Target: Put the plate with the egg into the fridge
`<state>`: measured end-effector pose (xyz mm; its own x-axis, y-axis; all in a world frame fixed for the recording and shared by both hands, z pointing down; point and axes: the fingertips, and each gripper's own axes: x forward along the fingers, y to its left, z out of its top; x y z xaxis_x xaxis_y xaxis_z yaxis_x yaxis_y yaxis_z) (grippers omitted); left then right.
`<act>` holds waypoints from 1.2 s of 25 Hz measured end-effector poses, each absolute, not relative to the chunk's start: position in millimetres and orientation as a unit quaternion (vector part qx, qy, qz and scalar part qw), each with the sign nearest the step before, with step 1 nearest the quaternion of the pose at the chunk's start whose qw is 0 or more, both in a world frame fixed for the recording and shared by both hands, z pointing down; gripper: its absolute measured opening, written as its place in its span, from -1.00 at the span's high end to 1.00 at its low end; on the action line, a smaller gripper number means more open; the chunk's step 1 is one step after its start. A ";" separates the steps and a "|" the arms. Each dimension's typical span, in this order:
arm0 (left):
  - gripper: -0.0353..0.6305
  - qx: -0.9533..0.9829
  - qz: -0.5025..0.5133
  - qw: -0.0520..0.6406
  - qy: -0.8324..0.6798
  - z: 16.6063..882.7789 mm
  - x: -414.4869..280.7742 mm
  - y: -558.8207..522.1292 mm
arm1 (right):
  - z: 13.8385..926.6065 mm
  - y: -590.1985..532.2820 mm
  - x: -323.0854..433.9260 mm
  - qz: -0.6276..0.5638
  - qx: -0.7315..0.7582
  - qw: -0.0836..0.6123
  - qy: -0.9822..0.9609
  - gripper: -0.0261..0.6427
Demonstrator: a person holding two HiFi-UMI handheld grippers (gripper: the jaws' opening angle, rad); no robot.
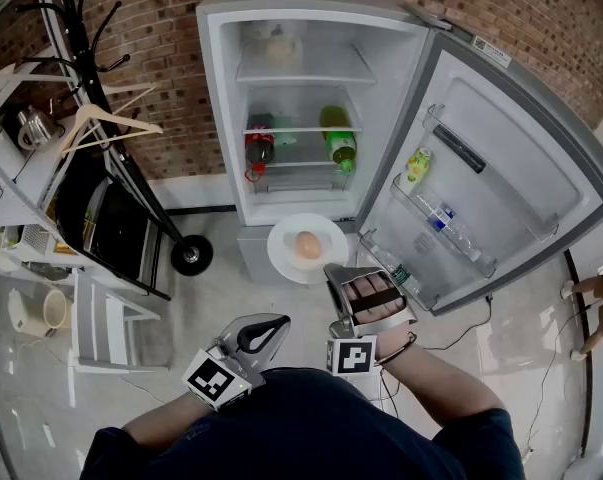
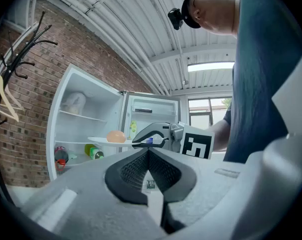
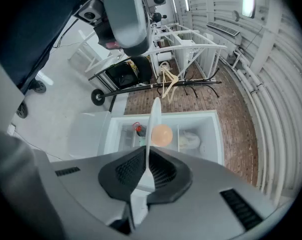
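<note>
Against the brick wall [image 1: 161, 48], an open fridge [image 1: 221, 118] stands on glossy floor [image 1: 231, 303].

fridge door [image 1: 501, 168] open wide | mid shelf [image 1: 301, 129] free | bottles [image 1: 338, 140] crowd lwr shelf

Straight ahead at 12 o'clock, fridge [image 1: 221, 118]; its door [image 1: 511, 148] swings out to 2 o'clock. In front of the lower shelves, plate [image 1: 284, 256] with egg [image 1: 308, 245] on it. On the plate's 5 o'clock rim, right gripper [image 1: 333, 270]. At 7 o'clock and apart from it, left gripper [image 1: 279, 323]. On the middle shelf, bottles [image 1: 338, 140]. At 9 o'clock, cart [image 1: 111, 228].
</note>
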<state>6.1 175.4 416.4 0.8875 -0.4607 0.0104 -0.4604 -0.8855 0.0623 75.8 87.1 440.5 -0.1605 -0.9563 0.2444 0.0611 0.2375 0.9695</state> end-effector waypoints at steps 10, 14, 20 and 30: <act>0.90 0.970 0.001 0.036 -0.240 418.3 12.7 176.2 | 440.7 84.8 81.4 -0.484 0.383 0.522 -0.589 0.86; 0.90 0.969 0.002 0.034 -0.243 418.6 17.3 176.9 | 442.3 82.6 85.9 -0.482 0.384 0.521 -0.590 0.86; 0.90 0.966 0.009 0.037 -0.254 421.4 28.1 182.9 | 445.1 83.2 92.4 -0.484 0.381 0.514 -0.597 0.86; 0.90 0.958 0.010 0.043 -0.282 436.4 46.2 196.1 | 455.9 87.4 106.6 -0.491 0.370 0.501 -0.610 0.86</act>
